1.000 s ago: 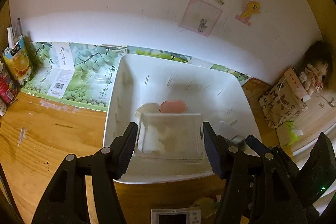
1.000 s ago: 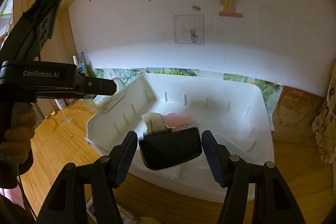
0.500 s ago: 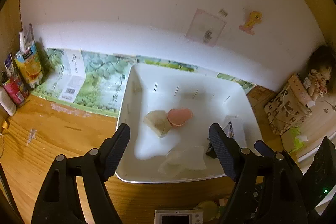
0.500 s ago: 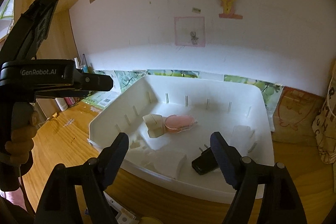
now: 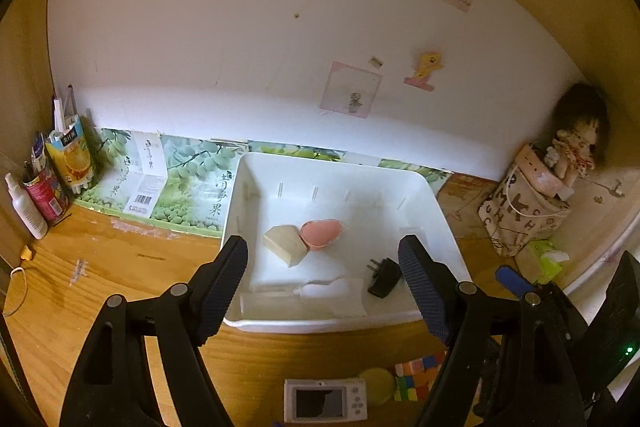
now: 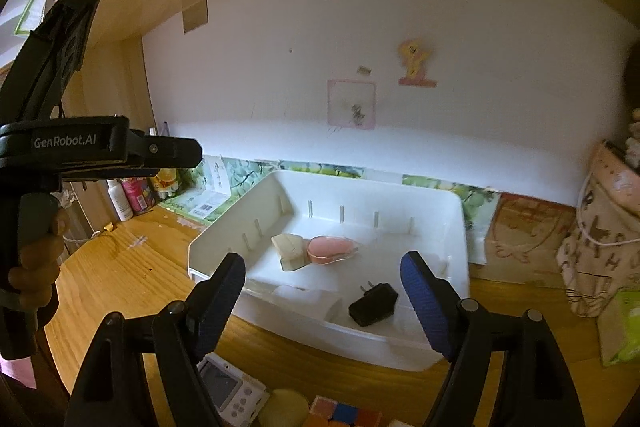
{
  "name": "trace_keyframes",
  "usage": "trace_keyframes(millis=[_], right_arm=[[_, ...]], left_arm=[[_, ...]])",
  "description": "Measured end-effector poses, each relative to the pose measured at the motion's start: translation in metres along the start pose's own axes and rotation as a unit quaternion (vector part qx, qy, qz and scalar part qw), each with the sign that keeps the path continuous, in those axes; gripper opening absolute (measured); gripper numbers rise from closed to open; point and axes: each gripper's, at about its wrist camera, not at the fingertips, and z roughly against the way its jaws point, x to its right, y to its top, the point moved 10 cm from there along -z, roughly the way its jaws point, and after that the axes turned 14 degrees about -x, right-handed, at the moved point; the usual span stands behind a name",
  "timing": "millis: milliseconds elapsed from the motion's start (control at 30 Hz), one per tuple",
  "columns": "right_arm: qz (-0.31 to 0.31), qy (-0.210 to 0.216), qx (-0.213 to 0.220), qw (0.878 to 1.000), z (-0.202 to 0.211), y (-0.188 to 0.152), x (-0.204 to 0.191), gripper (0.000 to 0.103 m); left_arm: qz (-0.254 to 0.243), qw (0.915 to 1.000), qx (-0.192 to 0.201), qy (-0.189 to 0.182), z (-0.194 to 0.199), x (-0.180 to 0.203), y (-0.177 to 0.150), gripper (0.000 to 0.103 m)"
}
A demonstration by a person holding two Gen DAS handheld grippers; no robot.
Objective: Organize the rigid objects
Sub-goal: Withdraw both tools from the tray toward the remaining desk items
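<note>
One white bin (image 5: 436, 203) sits on one wooden desk (image 5: 100, 275). Inside it are five things: one cream block (image 5: 285, 246), one pink heart case (image 5: 321, 233), one black charger (image 5: 383, 277) and two clear boxes (image 5: 336, 293) (hard to tell apart, being see-through). Outside the bin, along the near edge, lie three things: one small camera (image 5: 325, 399), one yellow disc (image 5: 377, 383) and one colour cube (image 5: 418, 374).

Home, likely child's desk nook: wooden desk (image 5: 100, 287), wall stickers (image 5: 426, 69), doll (image 5: 576, 147) on printed bag (image 5: 520, 215), juice carton (image 5: 70, 155), tissue pack (image 5: 540, 261).
</note>
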Motion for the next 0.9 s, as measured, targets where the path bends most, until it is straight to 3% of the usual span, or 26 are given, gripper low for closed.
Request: trace_keyframes(millis=[333, 900], right_arm=[[-0.016, -0.032, 0.019, 0.999, 0.054, -0.026, 0.013, 0.081], [-0.064, -0.034, -0.016, 0.997, 0.097, -0.117, 0.016, 0.081]], left_arm=[[0.006, 0.9999, 0.014, 0.001, 0.031, 0.012, -0.032, 0.081], [0.004, 0.999, -0.037, 0.022, 0.043, 0.031, -0.119, 0.081]])
